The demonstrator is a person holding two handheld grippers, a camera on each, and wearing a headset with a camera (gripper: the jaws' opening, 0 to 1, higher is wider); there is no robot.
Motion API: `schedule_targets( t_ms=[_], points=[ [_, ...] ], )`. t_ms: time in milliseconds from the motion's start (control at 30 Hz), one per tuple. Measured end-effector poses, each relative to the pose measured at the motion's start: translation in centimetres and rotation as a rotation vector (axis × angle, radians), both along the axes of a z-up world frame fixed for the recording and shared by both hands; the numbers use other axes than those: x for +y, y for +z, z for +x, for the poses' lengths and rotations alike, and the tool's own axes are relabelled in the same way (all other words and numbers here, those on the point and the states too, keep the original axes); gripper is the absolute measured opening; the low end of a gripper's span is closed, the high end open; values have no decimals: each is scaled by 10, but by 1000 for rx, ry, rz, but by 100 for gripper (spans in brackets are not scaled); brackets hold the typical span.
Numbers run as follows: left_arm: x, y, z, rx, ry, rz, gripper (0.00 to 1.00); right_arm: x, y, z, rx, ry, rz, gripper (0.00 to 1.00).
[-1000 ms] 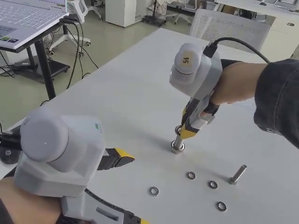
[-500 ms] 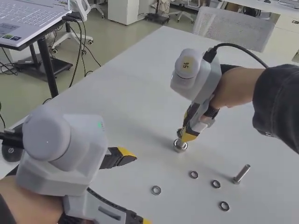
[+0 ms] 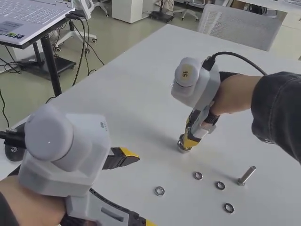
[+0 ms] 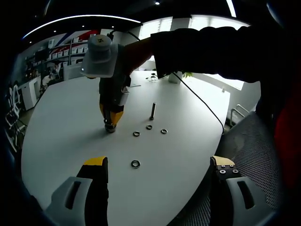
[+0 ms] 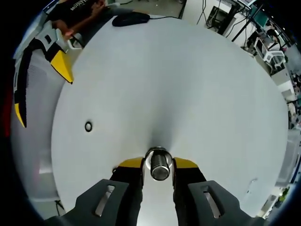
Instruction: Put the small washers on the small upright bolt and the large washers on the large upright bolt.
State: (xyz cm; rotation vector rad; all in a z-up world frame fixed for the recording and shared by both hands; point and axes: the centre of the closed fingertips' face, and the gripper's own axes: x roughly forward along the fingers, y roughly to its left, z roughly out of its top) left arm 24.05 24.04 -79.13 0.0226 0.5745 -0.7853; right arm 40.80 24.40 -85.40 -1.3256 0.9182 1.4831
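The large upright bolt point(image 3: 180, 146) stands mid-table, and from above its round top point(image 5: 160, 169) sits between my right gripper's point(image 3: 187, 141) yellow-tipped jaws, which press on both its sides. The small bolt point(image 3: 246, 175) stands upright to the right, also visible as a thin post point(image 4: 153, 111). Several small washers lie flat on the white table point(image 3: 141, 94) between the bolts and in front of them, one at the left point(image 3: 159, 190), one further right point(image 3: 220, 185). My left gripper point(image 3: 136, 188) hovers open at the near left, nothing between its jaws point(image 4: 159, 165).
A laptop point(image 3: 28, 19) on a stand with hanging cables is off the table's far left corner. A mesh chair point(image 3: 240, 28) stands beyond the far edge. A dark round object point(image 3: 11, 150) sits at the table's left edge.
My right gripper has sunk lower over the large bolt, its tips now near the bolt's base. The head camera has shifted slightly. The left gripper has stayed in place.
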Motion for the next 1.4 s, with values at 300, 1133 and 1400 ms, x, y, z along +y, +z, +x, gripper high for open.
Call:
schedule_targets(
  t_ms=[300, 1133, 1400],
  points=[
    [1, 0, 0, 2, 2, 0, 89, 1, -4, 2, -3, 3, -9, 24],
    [1, -1, 0, 6, -4, 0, 89, -2, -12, 10, 4, -23, -13, 27],
    [1, -2, 1, 8, -3, 4, 89, -8, -11, 14, 5, -40, -6, 28]
  ],
)
